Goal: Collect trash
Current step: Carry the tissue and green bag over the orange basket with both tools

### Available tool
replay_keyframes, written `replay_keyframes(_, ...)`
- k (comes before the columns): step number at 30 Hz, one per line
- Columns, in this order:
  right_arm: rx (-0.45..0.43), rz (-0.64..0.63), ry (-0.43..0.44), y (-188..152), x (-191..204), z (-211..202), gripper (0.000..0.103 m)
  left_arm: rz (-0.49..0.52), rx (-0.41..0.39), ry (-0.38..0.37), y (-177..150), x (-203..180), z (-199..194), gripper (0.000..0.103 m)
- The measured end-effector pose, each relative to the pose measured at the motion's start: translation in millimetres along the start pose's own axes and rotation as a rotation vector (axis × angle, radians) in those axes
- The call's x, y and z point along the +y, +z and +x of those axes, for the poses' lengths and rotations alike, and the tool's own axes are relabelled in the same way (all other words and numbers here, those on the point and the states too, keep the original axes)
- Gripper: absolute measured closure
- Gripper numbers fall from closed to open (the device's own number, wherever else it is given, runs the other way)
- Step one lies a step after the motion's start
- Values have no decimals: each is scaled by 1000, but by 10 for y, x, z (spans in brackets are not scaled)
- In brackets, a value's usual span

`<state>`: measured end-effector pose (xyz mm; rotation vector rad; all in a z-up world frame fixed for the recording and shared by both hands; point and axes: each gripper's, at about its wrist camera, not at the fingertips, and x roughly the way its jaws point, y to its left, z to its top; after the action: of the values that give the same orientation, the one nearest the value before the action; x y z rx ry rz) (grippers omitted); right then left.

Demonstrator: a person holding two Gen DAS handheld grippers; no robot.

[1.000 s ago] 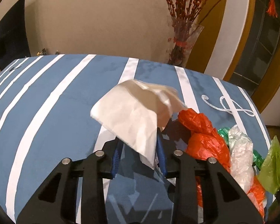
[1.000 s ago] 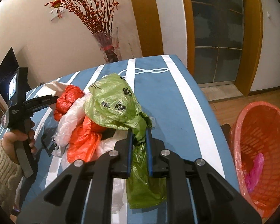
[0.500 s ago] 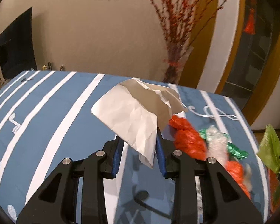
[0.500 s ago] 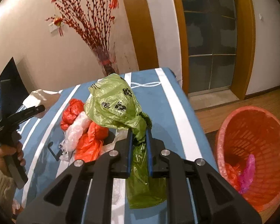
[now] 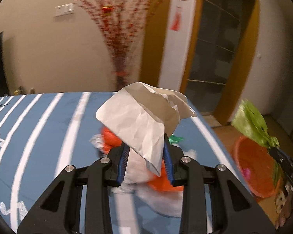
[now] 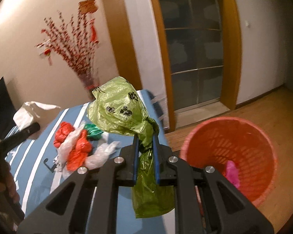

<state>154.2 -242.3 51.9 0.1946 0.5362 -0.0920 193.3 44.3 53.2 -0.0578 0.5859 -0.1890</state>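
Observation:
My left gripper [image 5: 145, 146] is shut on a crumpled white paper tissue [image 5: 140, 117], held above the blue striped table [image 5: 48, 128]; the tissue also shows in the right wrist view [image 6: 32, 112]. My right gripper [image 6: 145, 138] is shut on a green plastic bag [image 6: 121, 107] with paw prints, held near the table's right edge; the bag also shows in the left wrist view [image 5: 253, 122]. An orange mesh trash basket [image 6: 244, 136] stands on the floor to the right, also seen in the left wrist view [image 5: 250, 159], with pink trash [image 6: 232, 171] inside.
A pile of orange, white and green plastic bags [image 6: 78, 146] lies on the table. A vase of red branches [image 6: 84, 58] stands at the far table edge. A glass door [image 6: 193, 48] and wooden floor [image 6: 273, 105] are beyond the basket.
Both grippers have lifted and swung right toward the basket, carrying the tissue and the green bag. The basket now looms larger in both views.

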Motion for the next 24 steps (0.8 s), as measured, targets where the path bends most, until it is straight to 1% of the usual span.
replay_keyframes(4, -24, 35, -53, 2, -249, -115, 89, 40, 22, -79, -69, -384, 34, 71)
replay_keyframes(12, -44, 115, -160, -21, -768, -209, 89, 77, 52, -194, -158, -993, 145, 71)
replay_keyframes(17, -54, 121, -247, -65, -1016, -218, 89, 106, 71, -241, -215, -1295, 213, 71)
replay_keyframes(24, -42, 133, -312, -130, -1246, -178, 88, 151, 106, -293, -307, -1677, 356, 71)
